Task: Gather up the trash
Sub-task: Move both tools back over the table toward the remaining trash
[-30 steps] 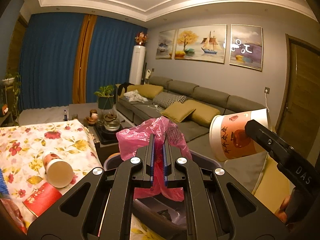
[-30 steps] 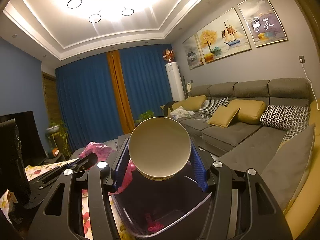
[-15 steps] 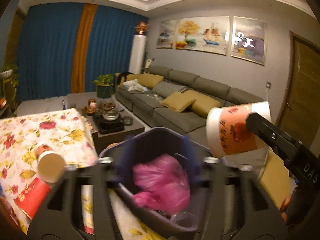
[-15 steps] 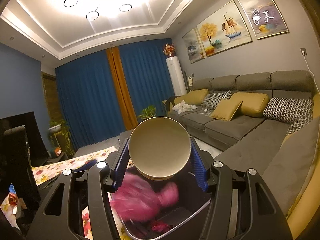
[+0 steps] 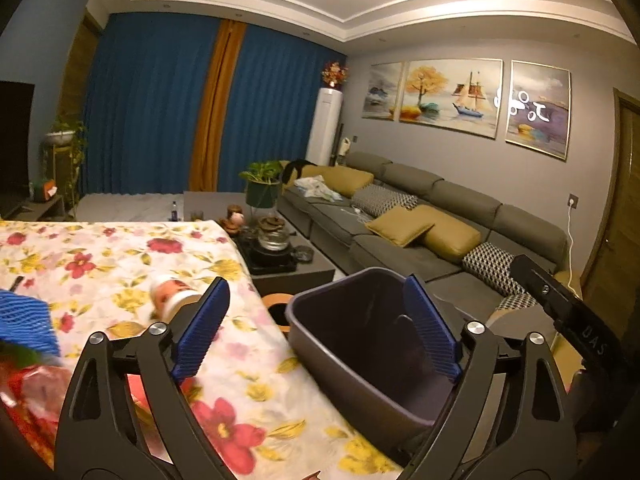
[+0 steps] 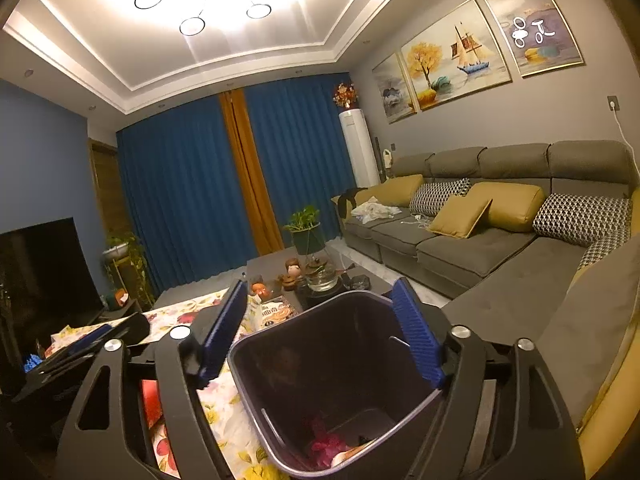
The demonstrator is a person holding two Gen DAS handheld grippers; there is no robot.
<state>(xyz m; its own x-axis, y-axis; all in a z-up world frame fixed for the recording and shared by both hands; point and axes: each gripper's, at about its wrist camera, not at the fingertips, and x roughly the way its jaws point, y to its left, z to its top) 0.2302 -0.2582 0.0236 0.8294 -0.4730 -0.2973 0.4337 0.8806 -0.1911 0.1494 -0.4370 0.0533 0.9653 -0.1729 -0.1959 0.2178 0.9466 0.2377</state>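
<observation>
Both loads are released since the earlier frames — pink bag (image 6: 320, 446) and cup now lie in the bin (image 6: 256, 354) below the right gripper (image 6: 320, 338). Both grippers' jaws are opening, empty. Left gripper (image 5: 316, 330) faces the remaining cup (image 5: 170, 300) — a wide, rollable cup may be nudged away.

The left tool (image 5: 316, 328) is opening, and nothing sits between its blue pads (image 5: 202, 330). Behind it stands a dark bin (image 5: 360, 344) beside the flowery worktop (image 5: 120, 256). A cup (image 5: 170, 300), blurry, seems to lie on its side there. The right tool's black finger (image 5: 560, 308) pokes in.
</observation>
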